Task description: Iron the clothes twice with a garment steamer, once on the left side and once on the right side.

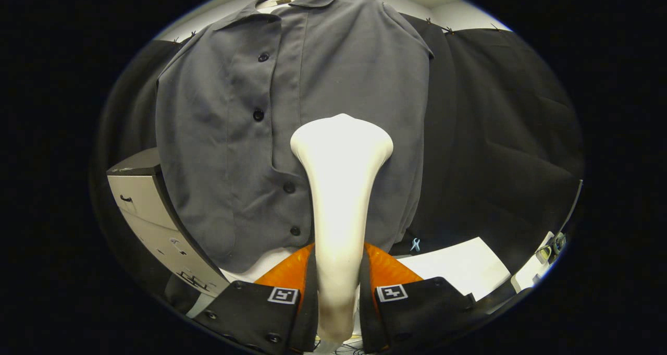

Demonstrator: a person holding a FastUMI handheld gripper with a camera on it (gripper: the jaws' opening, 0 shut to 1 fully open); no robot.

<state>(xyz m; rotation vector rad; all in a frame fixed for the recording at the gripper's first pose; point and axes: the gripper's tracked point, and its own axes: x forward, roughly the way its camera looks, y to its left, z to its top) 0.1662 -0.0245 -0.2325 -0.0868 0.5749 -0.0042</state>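
The fingers (337, 292) are clamped on the garment steamer (340, 188), its head against the grey shirt (344, 73) just right of the button placket; if it lingers there or catches the placket edge at nine o'clock, I'd expect a damp patch or dragged fabric. Below, a white surface (458, 264) at four o'clock, a grey cabinet (143, 198) at nine, black cloth (510, 136) behind.

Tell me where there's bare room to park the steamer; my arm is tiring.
The white surface right of the fingers, below the black cloth, looks bare apart from a small blue clip. Ahead it is crowded: the steamer, clamped by the gripper, sits against the grey shirt; the cabinet borders the other side.
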